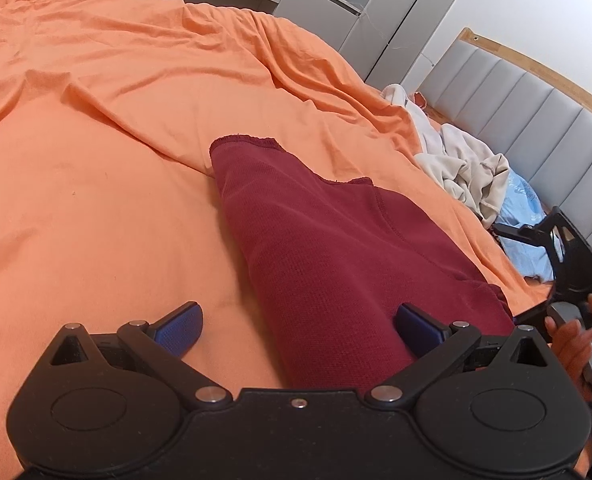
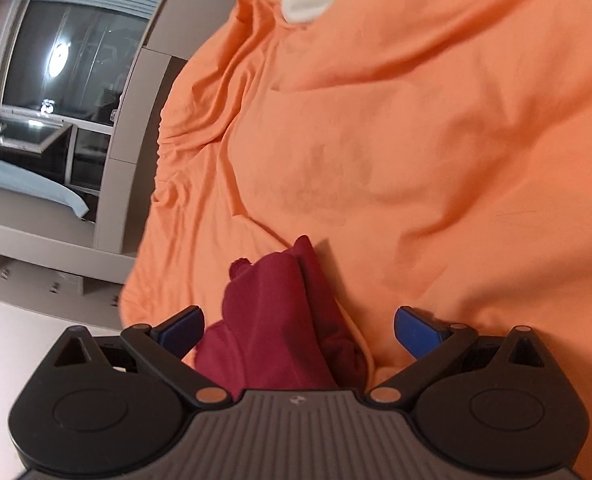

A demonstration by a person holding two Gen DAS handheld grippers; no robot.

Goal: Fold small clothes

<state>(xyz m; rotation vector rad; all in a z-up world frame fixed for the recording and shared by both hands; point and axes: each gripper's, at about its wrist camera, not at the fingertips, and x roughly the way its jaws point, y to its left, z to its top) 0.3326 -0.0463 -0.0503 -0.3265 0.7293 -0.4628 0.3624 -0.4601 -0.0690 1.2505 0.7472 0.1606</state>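
A dark red knit garment (image 1: 336,248) lies folded lengthwise on the orange bedsheet (image 1: 115,160), stretching away from me. My left gripper (image 1: 298,326) is open just above its near end; the right blue pad (image 1: 414,328) sits over the cloth, the left pad (image 1: 179,328) over bare sheet. In the right wrist view the same red garment (image 2: 279,320) bunches up between the wide-apart fingers of my right gripper (image 2: 298,330), which is open. The right gripper's black frame (image 1: 572,256) and a hand (image 1: 572,340) show at the left wrist view's right edge.
A heap of cream clothes (image 1: 464,168) and a light blue item (image 1: 524,220) lie by the grey padded headboard (image 1: 536,120). Grey cabinets (image 1: 336,4) stand beyond the bed. The bed's edge drops toward a window (image 2: 55,100) and white floor (image 2: 15,320).
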